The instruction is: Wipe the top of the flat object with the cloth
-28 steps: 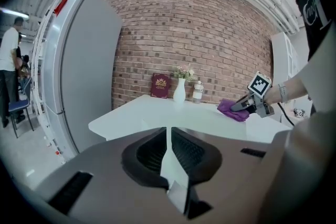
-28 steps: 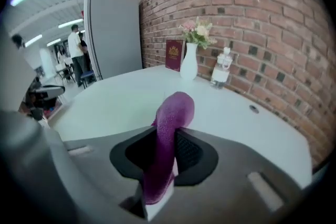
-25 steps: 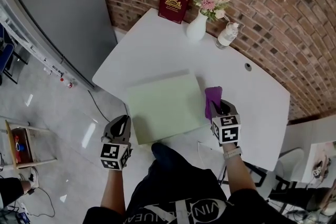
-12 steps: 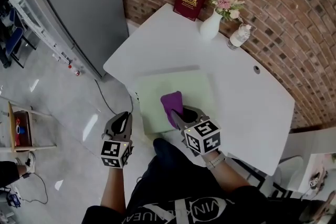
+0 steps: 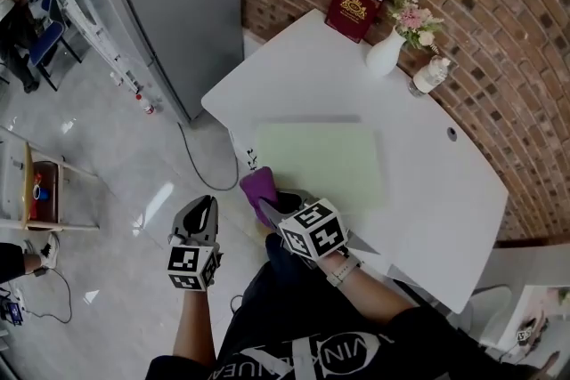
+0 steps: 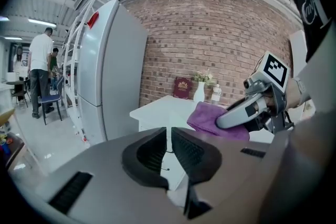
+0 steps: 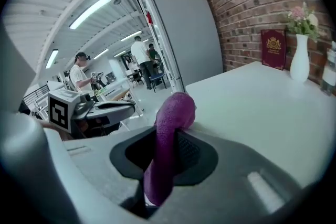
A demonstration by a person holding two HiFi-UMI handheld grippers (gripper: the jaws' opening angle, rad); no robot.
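Red brick wall (image 5: pixel 499 22) behind; tall grey metal cabinet (image 5: pixel 169 4) at the left. White table with rounded corners (image 5: pixel 445 182) stands against the wall.

The pale green flat rectangular board (image 5: pixel 325 160) lies flat on the table's near half. Its long axis runs left to right across the head view, roughly along the table's near edge. Its top face is bare.

Right gripper (image 5: pixel 269 207): at the board's near left corner, pointing up-left in the head view, towards the table's left edge. Its jaws pinch the purple microfibre cloth (image 5: pixel 258 190). In the right gripper view the cloth (image 7: pixel 173 113) rises lengthwise out of the jaws and curls over at its free end. Whether that end touches the board cannot be told.

Left gripper (image 5: pixel 203 209): off the table, over the floor to the left of the right gripper. Jaws pressed together, nothing between them (image 6: pixel 169 149).

Along the wall stand a maroon book with a gold emblem (image 5: pixel 354 9), upright, a white vase of pink flowers (image 5: pixel 387 53) and a clear plastic bottle (image 5: pixel 429 76).
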